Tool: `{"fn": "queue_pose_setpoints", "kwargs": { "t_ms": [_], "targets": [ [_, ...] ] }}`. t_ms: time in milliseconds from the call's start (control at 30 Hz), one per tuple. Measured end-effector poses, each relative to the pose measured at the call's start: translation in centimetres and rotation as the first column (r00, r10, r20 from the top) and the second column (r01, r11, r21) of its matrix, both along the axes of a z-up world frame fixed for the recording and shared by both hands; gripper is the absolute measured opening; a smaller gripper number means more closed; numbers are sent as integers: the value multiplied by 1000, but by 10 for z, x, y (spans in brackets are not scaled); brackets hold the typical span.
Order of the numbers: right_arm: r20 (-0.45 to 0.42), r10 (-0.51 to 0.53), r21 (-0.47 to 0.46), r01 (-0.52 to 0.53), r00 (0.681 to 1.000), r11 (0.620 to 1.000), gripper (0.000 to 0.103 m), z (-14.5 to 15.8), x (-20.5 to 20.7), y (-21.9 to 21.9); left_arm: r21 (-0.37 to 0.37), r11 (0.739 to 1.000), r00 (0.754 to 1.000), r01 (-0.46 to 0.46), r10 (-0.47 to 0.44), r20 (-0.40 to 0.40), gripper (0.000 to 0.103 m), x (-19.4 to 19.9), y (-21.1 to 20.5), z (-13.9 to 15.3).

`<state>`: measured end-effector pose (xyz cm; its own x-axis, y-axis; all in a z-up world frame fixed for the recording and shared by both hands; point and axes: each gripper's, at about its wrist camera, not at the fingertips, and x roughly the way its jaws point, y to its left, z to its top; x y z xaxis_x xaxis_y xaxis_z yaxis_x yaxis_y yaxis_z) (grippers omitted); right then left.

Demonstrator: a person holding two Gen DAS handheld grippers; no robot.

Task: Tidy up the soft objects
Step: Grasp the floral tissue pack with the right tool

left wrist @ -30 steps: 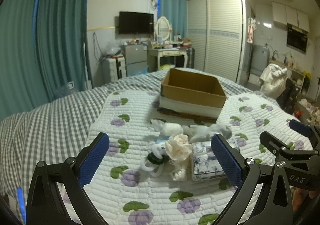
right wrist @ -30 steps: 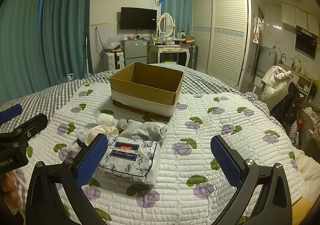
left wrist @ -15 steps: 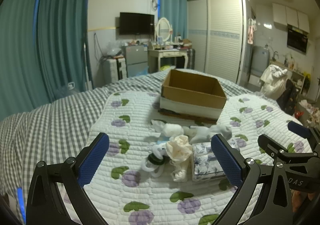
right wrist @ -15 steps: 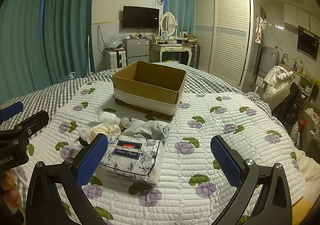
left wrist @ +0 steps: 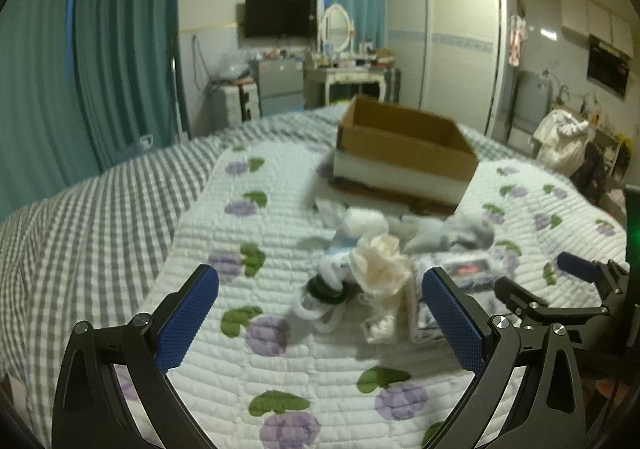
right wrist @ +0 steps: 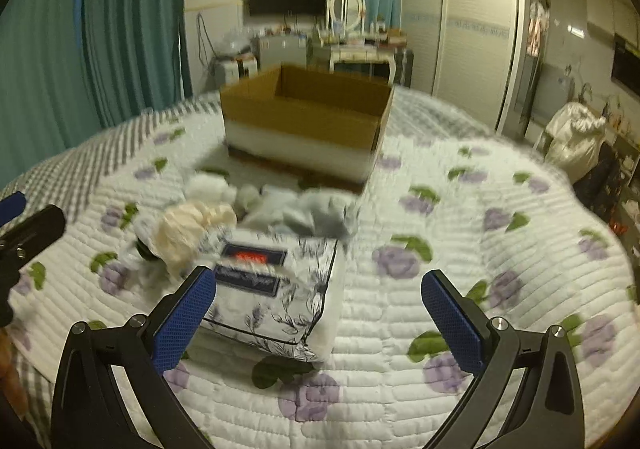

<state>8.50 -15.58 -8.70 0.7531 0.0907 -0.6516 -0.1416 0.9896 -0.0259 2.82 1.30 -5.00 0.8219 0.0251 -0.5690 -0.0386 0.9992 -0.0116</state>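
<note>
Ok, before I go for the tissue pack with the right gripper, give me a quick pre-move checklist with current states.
1. Right gripper open: ok, jaws wide apart, nothing between them.
2. Left gripper open and holding nothing: ok.
3. Tissue pack lined up: not ok, it lies toward the left finger, not centred.
4. Pack free of other items: cannot tell, the cream cloth and grey cloth lie right against its far edge.
5. Cardboard box open on top: ok; its floor is hidden.
6. Picture sharp enough: not ok, motion blur.

Quilted cloth bedspread (right wrist: 400, 309), matt cardboard box (right wrist: 304, 117), glossy plastic-wrapped tissue pack (right wrist: 276, 289).
</note>
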Motion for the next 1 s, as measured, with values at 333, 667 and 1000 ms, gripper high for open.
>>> {"fn": "queue_pose_setpoints", "kwargs": {
  "t_ms": [333,667,1000],
  "targets": [
    [-113,76,69,-68,991,995,82,-54,28,10,53,999,994,-1,7,-107,103,22,-9,-33],
    [-31,120,150,-114,992,982,31,-33,3,-12,80,995,989,57,-45,-143,102,27,-32,-49],
    [68,17,197,-30,998,980,29,2,-1,-68,18,995,962,95,-87,-259,68,54,-52,-85]
  ]
}}
